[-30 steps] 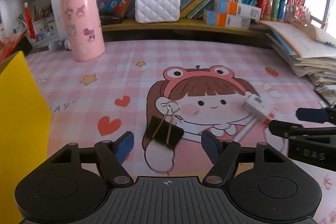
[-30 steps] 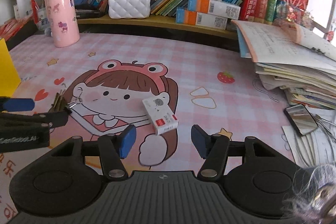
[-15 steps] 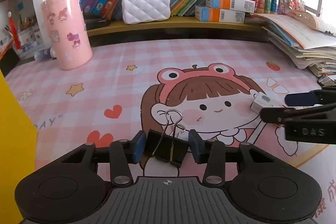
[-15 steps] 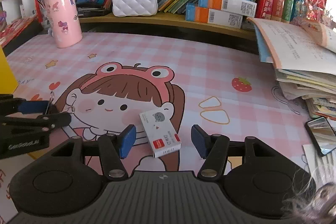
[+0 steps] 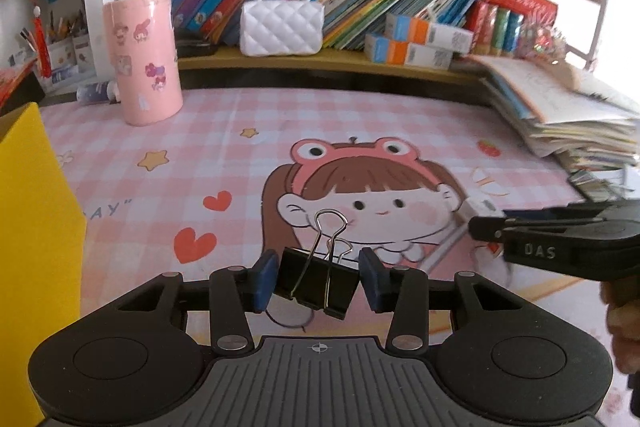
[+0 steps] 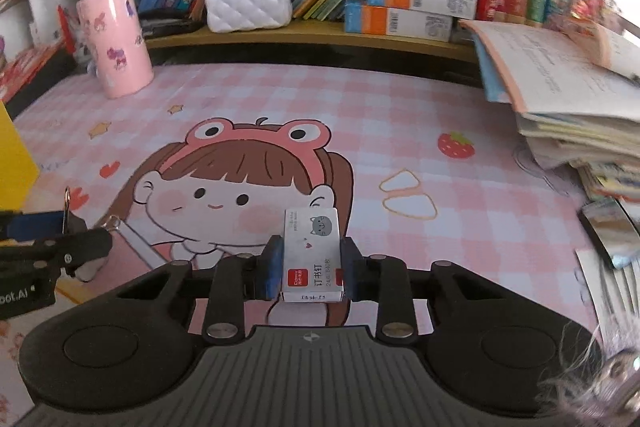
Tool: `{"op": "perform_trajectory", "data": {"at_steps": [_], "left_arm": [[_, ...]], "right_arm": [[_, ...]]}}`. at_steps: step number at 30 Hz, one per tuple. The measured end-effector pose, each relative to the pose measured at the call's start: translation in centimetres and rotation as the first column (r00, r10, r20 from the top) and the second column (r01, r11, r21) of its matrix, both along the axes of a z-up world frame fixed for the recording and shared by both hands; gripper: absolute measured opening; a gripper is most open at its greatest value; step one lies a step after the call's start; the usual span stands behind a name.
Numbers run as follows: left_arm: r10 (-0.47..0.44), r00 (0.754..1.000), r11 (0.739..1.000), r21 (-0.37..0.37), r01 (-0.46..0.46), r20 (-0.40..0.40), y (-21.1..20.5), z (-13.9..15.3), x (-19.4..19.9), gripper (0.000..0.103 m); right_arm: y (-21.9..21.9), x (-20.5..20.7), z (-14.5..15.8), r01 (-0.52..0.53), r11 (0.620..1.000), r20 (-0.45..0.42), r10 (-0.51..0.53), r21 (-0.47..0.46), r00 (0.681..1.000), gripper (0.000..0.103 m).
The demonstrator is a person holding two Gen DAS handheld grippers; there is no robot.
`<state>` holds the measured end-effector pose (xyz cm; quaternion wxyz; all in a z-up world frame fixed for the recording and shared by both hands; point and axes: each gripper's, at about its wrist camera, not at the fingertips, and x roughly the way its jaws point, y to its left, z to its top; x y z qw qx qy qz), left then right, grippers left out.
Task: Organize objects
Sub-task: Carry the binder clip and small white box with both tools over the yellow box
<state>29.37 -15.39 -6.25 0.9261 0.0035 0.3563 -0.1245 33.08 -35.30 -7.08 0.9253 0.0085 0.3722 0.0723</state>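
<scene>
The left tongs (image 5: pixel 318 281) grip a black binder clip (image 5: pixel 316 282) by its sides, its wire handles pointing away, above the near part of the pink checked surface (image 5: pixel 328 119). The right tongs (image 6: pixel 311 269) are closing on a small white staple box (image 6: pixel 312 255), which sits between the blue pads (image 6: pixel 270 269) with both pressing its sides. A pink cylindrical container (image 5: pixel 141 57) stands far left, its contents hidden, and a yellow box (image 5: pixel 28 259) sits at the near left edge.
</scene>
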Motion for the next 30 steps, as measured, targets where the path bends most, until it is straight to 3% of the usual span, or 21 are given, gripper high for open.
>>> {"op": "perform_trajectory", "data": {"at_steps": [12,18,24,30], "left_arm": [[-0.048,0.997,0.996,-0.069,0.053,0.067,2.9,3.7,-8.4,0.042],[-0.011,0.999,0.996,-0.091,0.016,0.052,6.6,4.4,-13.2,0.042],[0.052,0.998,0.993,-0.11,-0.05,0.018,10.5,4.4,-16.6,0.042],[0.109,0.993,0.988,-0.113,-0.105,0.034,14.2,5.0,-19.3,0.042]], "right_arm": [[2.6,-8.7,3.8,0.037,0.999,0.018,-0.037,0.02,0.999,0.028],[5.6,-13.9,5.0,0.062,0.996,-0.011,-0.061,0.063,0.998,0.028],[10.0,-18.0,4.8,-0.004,0.999,-0.026,0.006,0.045,1.0,0.028],[14.6,-20.4,5.4,-0.096,0.995,-0.014,0.096,0.027,0.995,0.028]]}}
